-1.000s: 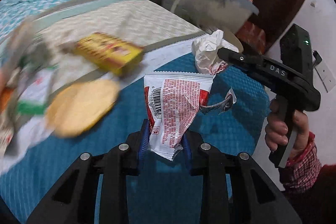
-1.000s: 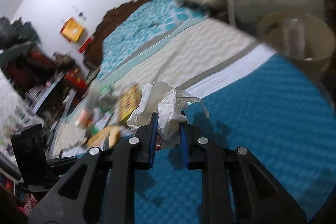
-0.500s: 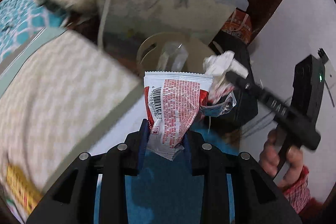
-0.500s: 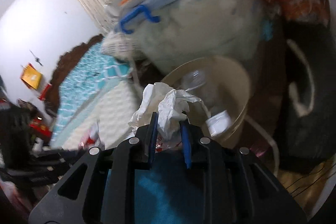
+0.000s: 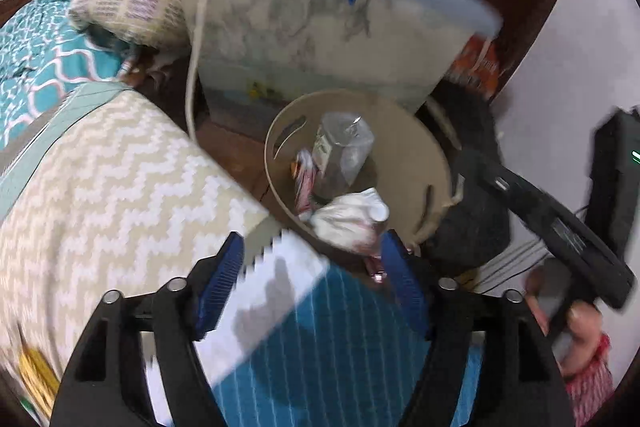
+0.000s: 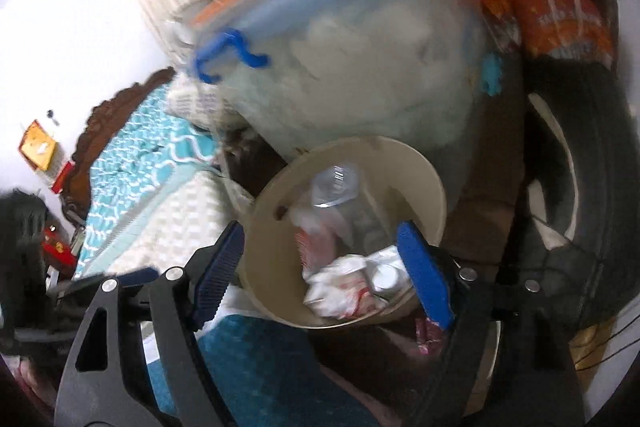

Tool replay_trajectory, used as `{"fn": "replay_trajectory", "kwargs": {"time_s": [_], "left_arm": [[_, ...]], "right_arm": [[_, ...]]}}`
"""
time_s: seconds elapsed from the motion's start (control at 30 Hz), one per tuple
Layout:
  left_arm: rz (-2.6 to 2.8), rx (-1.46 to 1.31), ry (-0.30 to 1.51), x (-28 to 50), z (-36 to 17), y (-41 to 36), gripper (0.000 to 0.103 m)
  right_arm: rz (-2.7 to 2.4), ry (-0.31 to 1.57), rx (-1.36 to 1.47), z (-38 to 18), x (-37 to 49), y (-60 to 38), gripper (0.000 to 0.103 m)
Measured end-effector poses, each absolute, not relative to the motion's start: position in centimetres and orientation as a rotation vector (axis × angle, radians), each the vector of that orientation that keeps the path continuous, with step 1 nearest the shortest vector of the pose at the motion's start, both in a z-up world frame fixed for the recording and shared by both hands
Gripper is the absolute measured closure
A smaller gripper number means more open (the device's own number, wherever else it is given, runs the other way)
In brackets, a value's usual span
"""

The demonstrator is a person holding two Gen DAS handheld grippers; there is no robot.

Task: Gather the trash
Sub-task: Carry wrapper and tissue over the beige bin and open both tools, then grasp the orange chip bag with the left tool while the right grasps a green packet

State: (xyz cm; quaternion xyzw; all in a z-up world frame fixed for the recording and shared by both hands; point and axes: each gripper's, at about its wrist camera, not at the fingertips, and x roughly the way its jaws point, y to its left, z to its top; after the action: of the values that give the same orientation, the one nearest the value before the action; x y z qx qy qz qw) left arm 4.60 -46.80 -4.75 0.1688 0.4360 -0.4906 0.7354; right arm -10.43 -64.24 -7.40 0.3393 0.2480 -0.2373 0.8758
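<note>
Now bed (image 5: 120,167) edge, bin (image 6: 424,183) beside it holding bottle (image 6: 336,187), crumpled paper (image 6: 340,287), wrapper (image 5: 304,179). Left hand-held gripper (image 5: 312,283) and right hand-held gripper (image 6: 320,267) both spread, empty. Judged: this load dropped; yellow scrap (image 5: 38,379) on bed possibly left.

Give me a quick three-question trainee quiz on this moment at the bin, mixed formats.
1. True or false: the left gripper is shut on a wrapper.
2. Multiple choice: the crumpled white paper lies (A) on the bed, (B) inside the beige bin, (C) between the right gripper's fingers.
3. Fill in: inside the bin, above the paper, lies a clear plastic ____.

Key: 1 false, both grippers are open with nothing between their fingers; 2 B; 3 bottle.
</note>
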Motion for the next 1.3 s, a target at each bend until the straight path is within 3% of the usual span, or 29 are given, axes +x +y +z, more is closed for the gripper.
{"fn": "replay_trajectory", "kwargs": {"time_s": [0.17, 0.3, 0.47, 0.67, 0.87, 0.93, 1.0, 1.03, 1.07, 1.17, 1.23, 1.27, 1.3], "left_arm": [[-1.081, 0.311, 0.926, 2.7, -4.2, -37.4, 0.03], [-1.005, 0.255, 0.977, 3.4, -4.4, -27.7, 0.03], [-0.773, 0.158, 0.952, 6.3, -3.4, -14.4, 0.03], [-0.353, 0.095, 0.942, 10.8, -3.9, 0.5, 0.03], [-0.344, 0.085, 1.0, 12.7, -6.6, 1.8, 0.029], [-0.372, 0.098, 1.011, 13.1, -7.5, 0.5, 0.021], [-0.363, 0.121, 0.998, 13.3, -8.3, -0.4, 0.02], [-0.345, 0.134, 1.006, 13.9, -9.1, -0.9, 0.022], [-0.325, 0.137, 1.017, 14.3, -9.5, -1.0, 0.033], [-0.334, 0.11, 1.004, 14.4, -9.5, -1.0, 0.038], [-0.386, 0.137, 0.941, 12.9, -8.3, -1.3, 0.068], [-0.381, 0.179, 0.928, 11.9, -7.7, -1.6, 0.077], [-0.384, 0.2, 0.915, 11.0, -7.3, -1.7, 0.086]], "right_arm": [[-0.407, 0.474, 0.65, -5.4, -9.6, -59.5, 0.033], [-0.326, 0.482, 0.664, -4.7, -7.6, -56.0, 0.051], [-0.185, 0.516, 0.609, -3.0, -3.5, -48.8, 0.051], [0.1, 0.704, 0.533, -3.0, 5.4, -36.4, 0.05], [0.304, 0.926, 0.382, -6.2, 12.4, -24.9, 0.05], [0.316, 0.993, 0.335, -7.2, 14.5, -23.1, 0.05], [0.295, 1.036, 0.262, -7.9, 16.4, -21.7, 0.05], [0.294, 1.05, 0.233, -8.2, 17.0, -21.1, 0.05], [0.295, 1.07, 0.196, -8.6, 17.8, -20.3, 0.05], [0.309, 1.088, 0.122, -9.0, 19.2, -18.8, 0.039], [0.324, 1.079, 0.076, -9.7, 19.2, -17.7, 0.035], [0.322, 1.075, 0.056, -9.6, 19.1, -17.3, 0.042], [0.328, 1.07, 0.042, -9.6, 18.5, -16.9, 0.066]]}}
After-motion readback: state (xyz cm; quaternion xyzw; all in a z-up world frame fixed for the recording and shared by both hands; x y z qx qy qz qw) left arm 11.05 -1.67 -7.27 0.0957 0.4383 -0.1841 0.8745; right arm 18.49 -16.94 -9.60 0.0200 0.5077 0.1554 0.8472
